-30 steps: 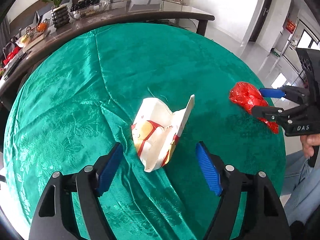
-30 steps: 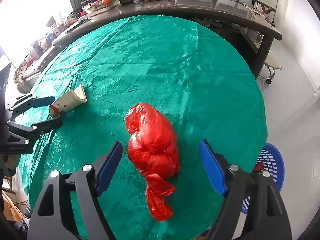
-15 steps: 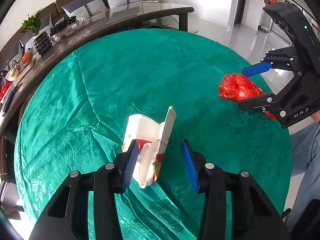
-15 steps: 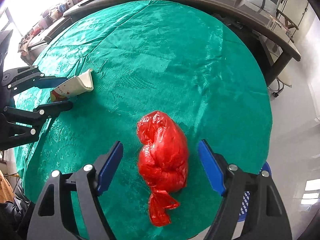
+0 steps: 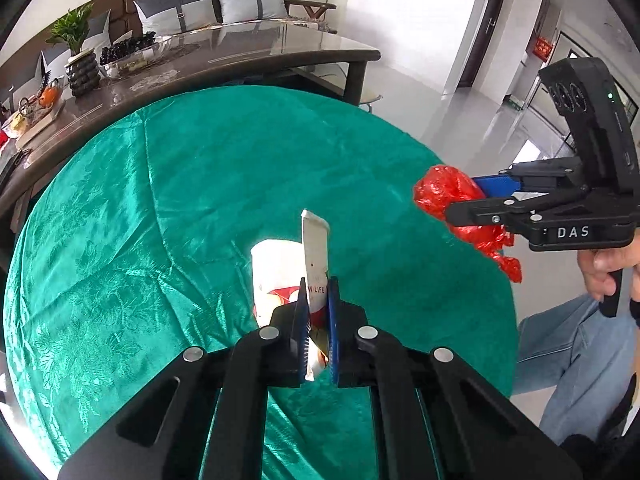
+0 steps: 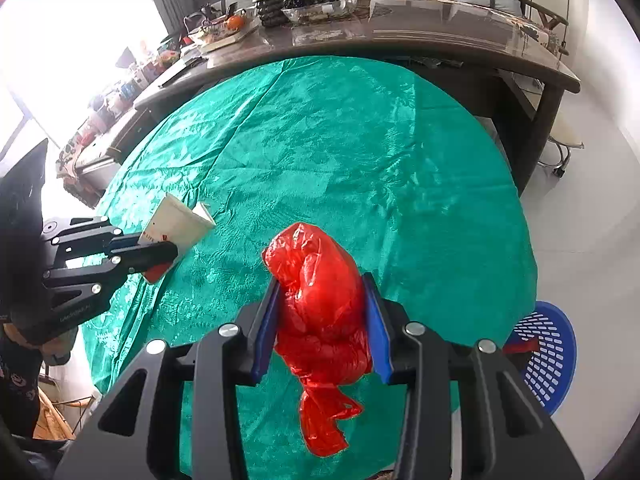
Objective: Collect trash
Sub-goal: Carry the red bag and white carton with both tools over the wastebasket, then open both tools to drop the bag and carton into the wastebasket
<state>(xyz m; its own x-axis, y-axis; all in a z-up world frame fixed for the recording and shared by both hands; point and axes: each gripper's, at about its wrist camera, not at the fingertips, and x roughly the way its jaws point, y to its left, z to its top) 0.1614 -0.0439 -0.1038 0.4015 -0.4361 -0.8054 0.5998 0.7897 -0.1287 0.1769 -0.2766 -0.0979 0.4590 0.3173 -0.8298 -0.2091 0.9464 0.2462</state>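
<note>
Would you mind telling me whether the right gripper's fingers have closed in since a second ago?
Yes. The right gripper has shut on the red plastic bag, its fingers drawn inward against the green tablecloth.

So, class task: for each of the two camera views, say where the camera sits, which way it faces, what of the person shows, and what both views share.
Left wrist view: sits on the left tongs, looking forward over the green tablecloth; they pinch the paper carton. The person's right hand and jeans show.
Right wrist view: sits on the right tongs, facing across the table; they clamp the red plastic bag; blue basket on the floor.
Shared: carton, bag, tablecloth, and each view shows the other tongs.
</note>
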